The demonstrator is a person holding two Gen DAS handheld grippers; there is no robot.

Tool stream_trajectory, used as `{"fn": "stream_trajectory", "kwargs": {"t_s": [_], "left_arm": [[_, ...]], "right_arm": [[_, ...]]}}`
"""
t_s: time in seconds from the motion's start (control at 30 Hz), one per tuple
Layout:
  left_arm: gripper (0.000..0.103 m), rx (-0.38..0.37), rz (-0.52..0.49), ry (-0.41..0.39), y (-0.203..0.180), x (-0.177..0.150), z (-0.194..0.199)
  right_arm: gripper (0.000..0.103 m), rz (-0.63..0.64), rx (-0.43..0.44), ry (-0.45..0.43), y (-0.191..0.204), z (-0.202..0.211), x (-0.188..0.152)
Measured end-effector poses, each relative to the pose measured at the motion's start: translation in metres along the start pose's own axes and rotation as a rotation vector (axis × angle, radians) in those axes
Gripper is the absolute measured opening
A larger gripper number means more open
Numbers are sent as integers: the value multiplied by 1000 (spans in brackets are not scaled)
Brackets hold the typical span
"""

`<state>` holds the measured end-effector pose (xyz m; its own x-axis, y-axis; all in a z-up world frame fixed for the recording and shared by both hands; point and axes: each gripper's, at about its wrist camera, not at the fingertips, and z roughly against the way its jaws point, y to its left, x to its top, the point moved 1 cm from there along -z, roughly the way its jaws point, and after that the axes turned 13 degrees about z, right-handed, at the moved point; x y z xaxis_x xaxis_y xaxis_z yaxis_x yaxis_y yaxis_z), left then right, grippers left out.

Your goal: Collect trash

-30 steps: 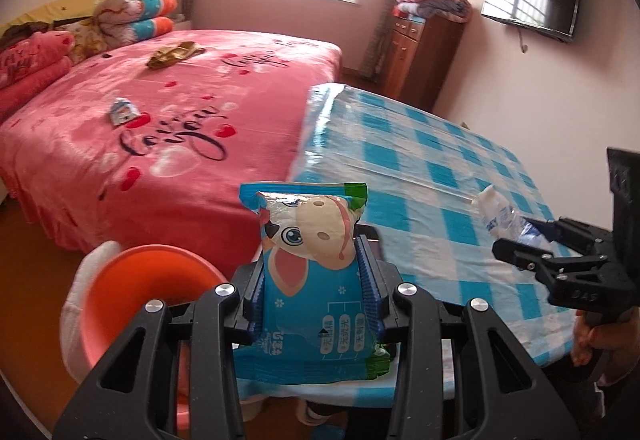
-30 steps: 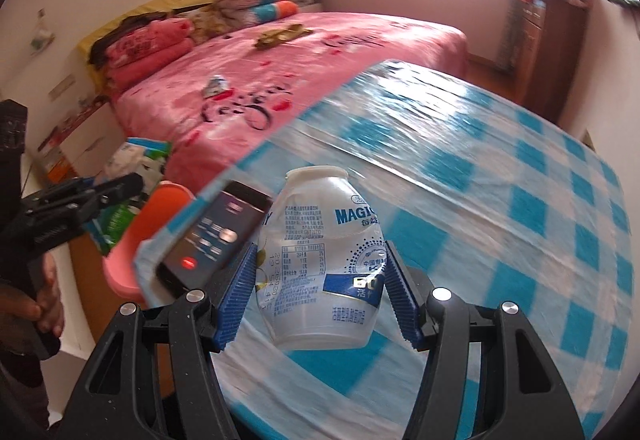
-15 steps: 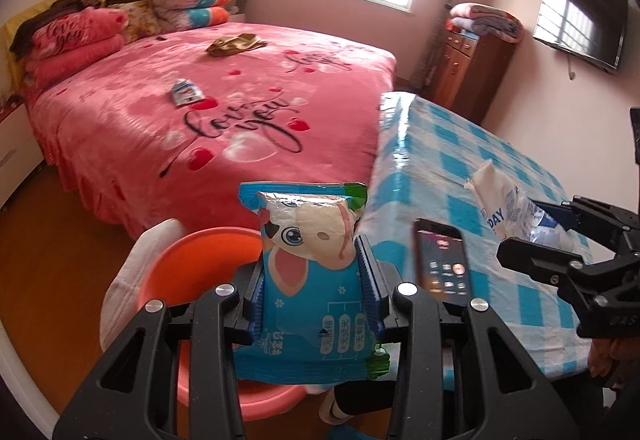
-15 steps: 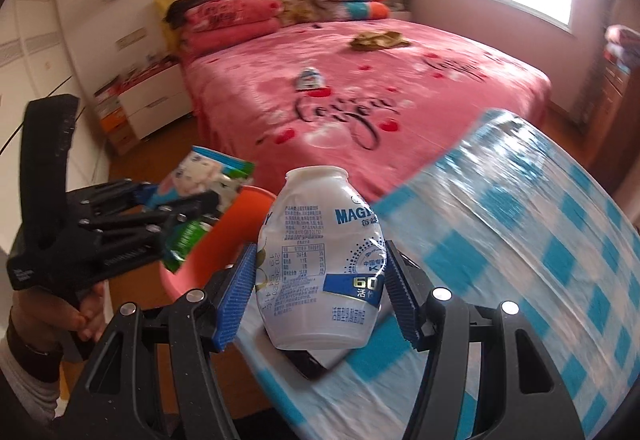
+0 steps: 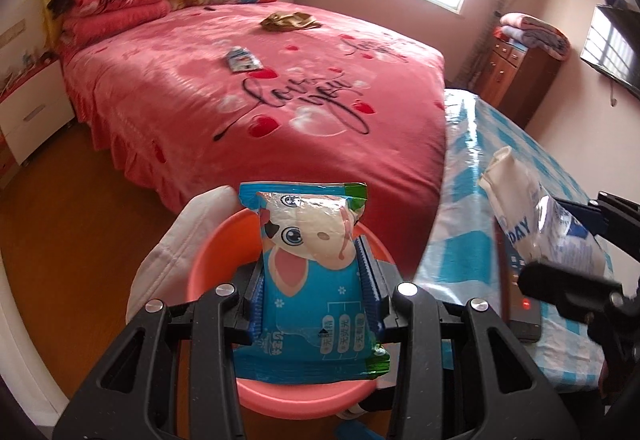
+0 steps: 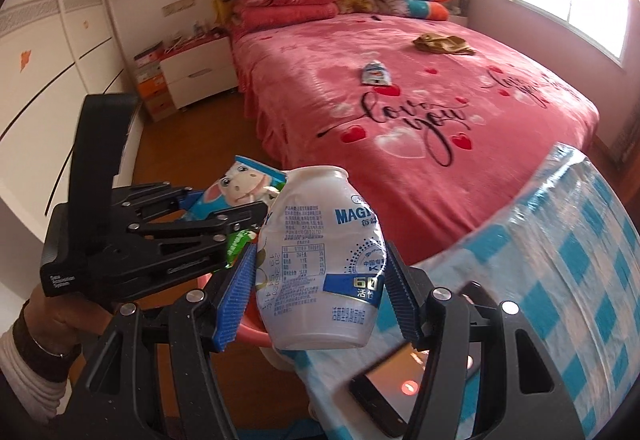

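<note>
- The left gripper [image 5: 316,300] is pinching a blue snack wrapper [image 5: 310,280] and holding it over the orange bin [image 5: 212,260], probably so that it drops in on release.
- The right gripper [image 6: 320,286] is clamping a white bottle [image 6: 324,260] beside the bench [image 6: 580,260] edge, near that bin.
- The wrapper and gripper are hiding the inside of the bin; a phone [image 6: 392,396] is lying partly covered.

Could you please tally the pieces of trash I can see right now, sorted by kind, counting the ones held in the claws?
Snack packets: 2 (blue cartoon packet in the left claw, small packet on the bed)
Plastic bottles: 1 (white bottle in the right claw)
Crumpled gold wrappers: 1 (gold wrapper on the bed)
Total: 4
</note>
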<state>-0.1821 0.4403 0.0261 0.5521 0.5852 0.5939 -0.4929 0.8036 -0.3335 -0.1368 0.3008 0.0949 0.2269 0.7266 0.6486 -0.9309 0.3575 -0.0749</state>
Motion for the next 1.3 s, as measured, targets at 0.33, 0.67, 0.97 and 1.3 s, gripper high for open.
{"fn": "stream_trajectory", "kwargs": {"t_s": [0.33,0.67,0.97,1.3], "left_arm": [[61,33,105,26,34,2,-27],[95,86,78,-91,26,8,-12],[99,63,39,-167,-5,18,12],[99,14,-69,-217,-72,16,36]], "right_arm": [[82,54,30,11,20,-34,6],[87,-71,-65,-89,-15,7,-3],[88,-140,-215,-148,-44,55,-24],[88,-244,-338,-183,-72,103,-62]]}}
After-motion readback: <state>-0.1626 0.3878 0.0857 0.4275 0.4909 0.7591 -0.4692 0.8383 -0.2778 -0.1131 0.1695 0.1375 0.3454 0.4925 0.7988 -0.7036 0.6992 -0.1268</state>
